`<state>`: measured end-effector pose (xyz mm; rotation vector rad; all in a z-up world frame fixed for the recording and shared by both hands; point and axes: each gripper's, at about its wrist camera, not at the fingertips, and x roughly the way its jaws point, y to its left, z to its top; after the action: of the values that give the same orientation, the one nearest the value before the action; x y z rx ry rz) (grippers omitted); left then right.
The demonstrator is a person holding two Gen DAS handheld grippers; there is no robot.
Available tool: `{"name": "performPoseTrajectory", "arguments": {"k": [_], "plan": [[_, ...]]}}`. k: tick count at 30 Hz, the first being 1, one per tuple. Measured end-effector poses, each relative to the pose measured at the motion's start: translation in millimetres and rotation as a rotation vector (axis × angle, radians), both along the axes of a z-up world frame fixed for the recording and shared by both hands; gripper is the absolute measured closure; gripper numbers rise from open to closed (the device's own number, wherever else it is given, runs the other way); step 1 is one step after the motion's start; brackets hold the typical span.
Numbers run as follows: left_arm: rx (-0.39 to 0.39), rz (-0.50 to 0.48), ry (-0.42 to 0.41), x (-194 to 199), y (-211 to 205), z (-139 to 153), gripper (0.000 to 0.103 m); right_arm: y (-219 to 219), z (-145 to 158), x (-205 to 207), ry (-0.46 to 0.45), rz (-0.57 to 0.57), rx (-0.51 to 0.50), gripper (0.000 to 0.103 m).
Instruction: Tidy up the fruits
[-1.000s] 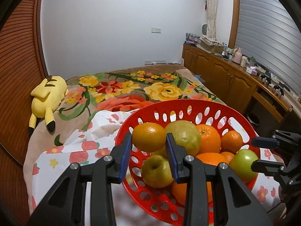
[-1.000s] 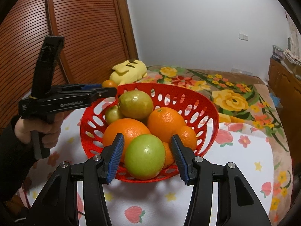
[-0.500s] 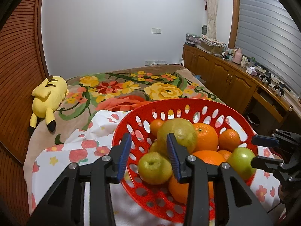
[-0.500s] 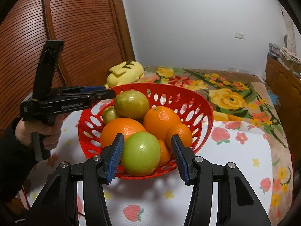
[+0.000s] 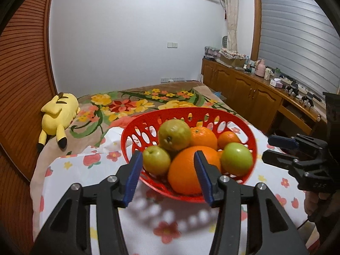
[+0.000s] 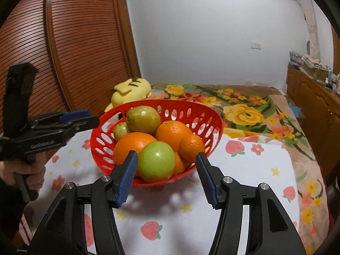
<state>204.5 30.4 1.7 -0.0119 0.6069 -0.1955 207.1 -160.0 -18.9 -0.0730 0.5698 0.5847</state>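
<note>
A red perforated basket point(image 5: 250, 136) point(image 6: 212, 125) stands on a strawberry-print cloth point(image 6: 244, 182) and holds several oranges and green fruits. A big orange point(image 5: 187, 167) and a green apple point(image 5: 235, 159) lie at its near side, a large green fruit point(image 6: 143, 119) on top. My left gripper point(image 5: 167, 176) is open and empty, just short of the basket's near rim. My right gripper point(image 6: 165, 176) is open and empty, in front of the green apple point(image 6: 156, 161). Each gripper shows in the other's view, the left point(image 6: 72, 119) and the right point(image 5: 278, 148).
The cloth lies on a bed with a floral blanket point(image 5: 136, 104). A yellow plush toy point(image 5: 57, 114) lies at the bed's left edge by a wooden slatted wall point(image 6: 74, 53). Wooden cabinets point(image 5: 244, 91) with small items line the right wall.
The left gripper let go of the orange it held over the basket and drew back, open. The right gripper also drew back a little. The basket looks farther away.
</note>
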Motion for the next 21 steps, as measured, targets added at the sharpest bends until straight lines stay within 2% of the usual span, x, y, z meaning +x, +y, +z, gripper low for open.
{"name": "performPoseTrajectory", "arguments": {"k": [16, 21], "plan": [[-0.007, 0.004, -0.102, -71, -8, 16, 0.033, -5, 13, -52, -0.093, -0.067, 0.007, 0.032], [0.001, 0.039, -0.155, -90, -8, 23, 0.009, -8, 20, -64, -0.133, -0.102, 0.013, 0.026]]}}
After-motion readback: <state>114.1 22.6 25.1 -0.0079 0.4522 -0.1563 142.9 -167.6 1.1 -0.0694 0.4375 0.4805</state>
